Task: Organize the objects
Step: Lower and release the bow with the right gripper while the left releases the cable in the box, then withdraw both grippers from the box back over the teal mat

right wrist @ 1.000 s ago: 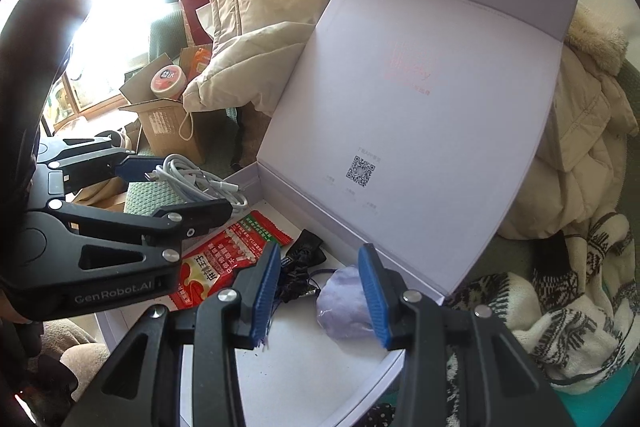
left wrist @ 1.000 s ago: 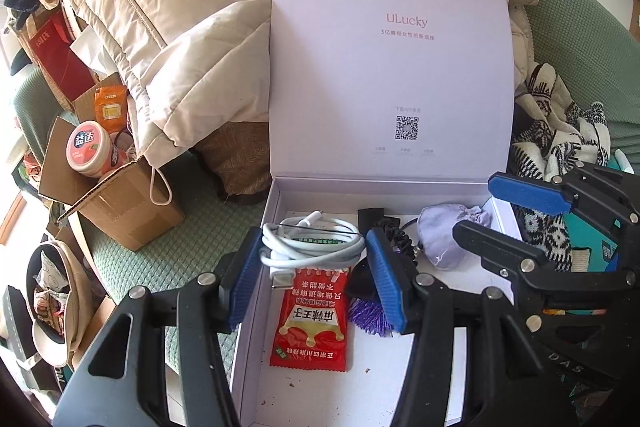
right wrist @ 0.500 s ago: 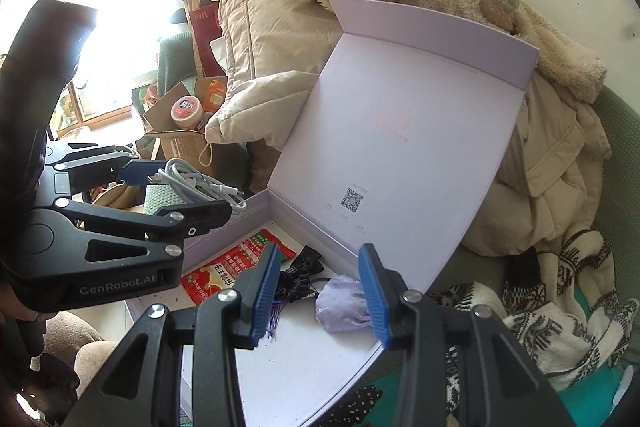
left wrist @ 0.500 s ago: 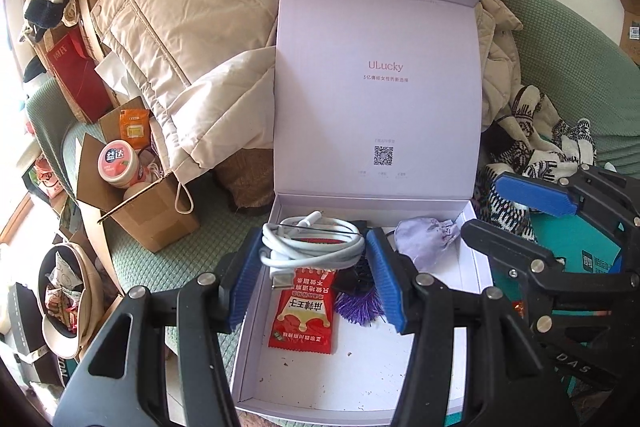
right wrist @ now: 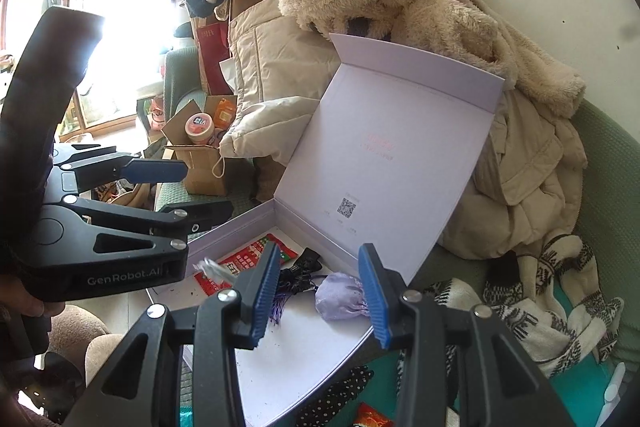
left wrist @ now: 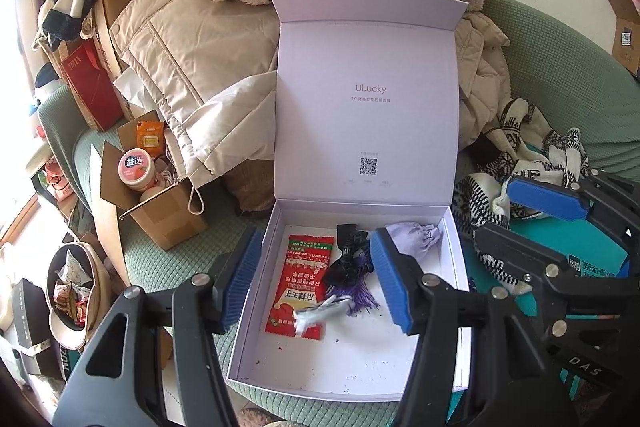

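A lilac gift box (left wrist: 256, 307) lies with its lid up on the green sofa. Inside are a red snack packet (left wrist: 304, 267), a black and purple tasselled piece (left wrist: 348, 267) and a lilac cloth pouch (left wrist: 416, 241). A white cable (left wrist: 316, 313) shows as a blur over the packet, free of any grip. My left gripper (left wrist: 316, 243) hovers above the box, its jaws opening with nothing between them. My right gripper (right wrist: 319, 255) hangs open over the pouch (right wrist: 340, 295), holding nothing. The left gripper (right wrist: 200, 189) appears at the left of the right wrist view.
Beige coats (left wrist: 192, 67) are piled behind the lid. An open cardboard box (left wrist: 160, 211) with a pink jar (left wrist: 138, 167) stands to the left. A patterned knit (left wrist: 532, 143) and a teal box (left wrist: 592, 251) lie to the right, and a snack basket (left wrist: 68, 291) at lower left.
Both grippers rose and drew back from the box. The left gripper let go of the coiled white cable, which now drops blurred toward the red packet.
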